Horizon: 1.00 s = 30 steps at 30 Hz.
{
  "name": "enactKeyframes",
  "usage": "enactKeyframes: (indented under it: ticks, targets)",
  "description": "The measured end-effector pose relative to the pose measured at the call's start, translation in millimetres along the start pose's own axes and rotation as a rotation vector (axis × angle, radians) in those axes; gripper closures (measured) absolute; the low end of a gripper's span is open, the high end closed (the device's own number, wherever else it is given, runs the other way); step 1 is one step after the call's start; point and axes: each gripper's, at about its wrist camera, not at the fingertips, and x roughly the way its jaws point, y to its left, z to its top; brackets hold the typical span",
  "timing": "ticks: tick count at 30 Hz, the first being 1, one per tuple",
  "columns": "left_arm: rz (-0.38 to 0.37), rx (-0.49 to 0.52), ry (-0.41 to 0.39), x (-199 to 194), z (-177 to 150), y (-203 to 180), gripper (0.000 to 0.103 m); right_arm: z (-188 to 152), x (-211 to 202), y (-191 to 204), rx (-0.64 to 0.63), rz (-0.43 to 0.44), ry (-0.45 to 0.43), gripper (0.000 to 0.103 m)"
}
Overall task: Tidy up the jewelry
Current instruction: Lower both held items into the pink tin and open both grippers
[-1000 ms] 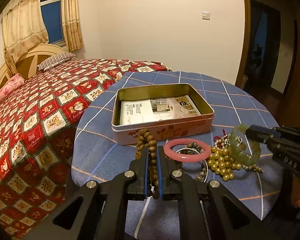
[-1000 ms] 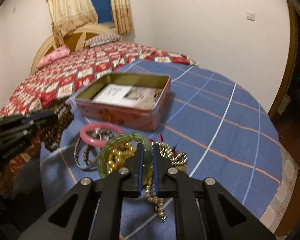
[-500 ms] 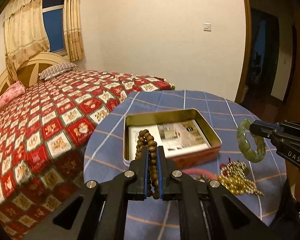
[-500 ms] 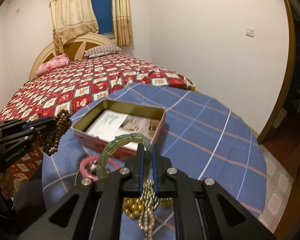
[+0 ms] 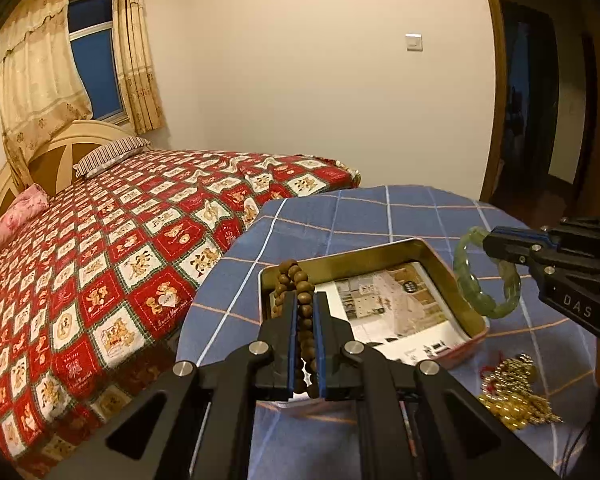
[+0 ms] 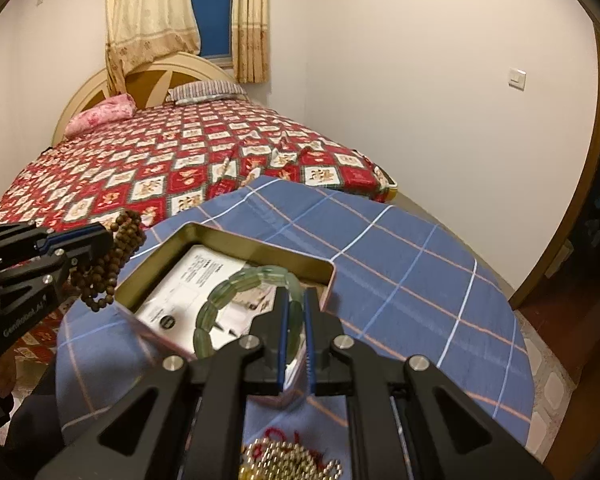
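A string of brown wooden beads (image 5: 300,316) is clamped in the left gripper (image 5: 303,312) at lower centre, over the open tin (image 5: 476,322). A green jade bangle (image 6: 236,296) is gripped by the right gripper (image 6: 294,312) above the same tin; gold beads (image 5: 512,396) lie on the blue checked tablecloth (image 5: 360,216) at lower right.

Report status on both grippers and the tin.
Left gripper shut on brown wooden bead string. Right gripper shut on green jade bangle. Open rectangular tin below, unobstructed.

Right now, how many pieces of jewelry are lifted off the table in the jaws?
2. The brown wooden bead string is clamped in the left gripper, above the open metal tin. The green stone bracelet is clamped in the right gripper, also over the tin.
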Motion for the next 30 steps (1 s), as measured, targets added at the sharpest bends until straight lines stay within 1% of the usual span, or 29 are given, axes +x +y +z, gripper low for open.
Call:
enactKeyframes:
  ticks: [13,21,30]
  targets:
    - [0.042,0.042,0.073,58,10,6,0.096,19,55,3,-0.045,-0.037,0.074,0.093]
    - [0.062,0.073,0.108,81,10,5,0.096,22,79,4,-0.079,-0.052,0.115,0.093]
    - [0.082,0.093,0.134,99,11,6,0.096,20,98,2,-0.098,-0.057,0.152,0.093]
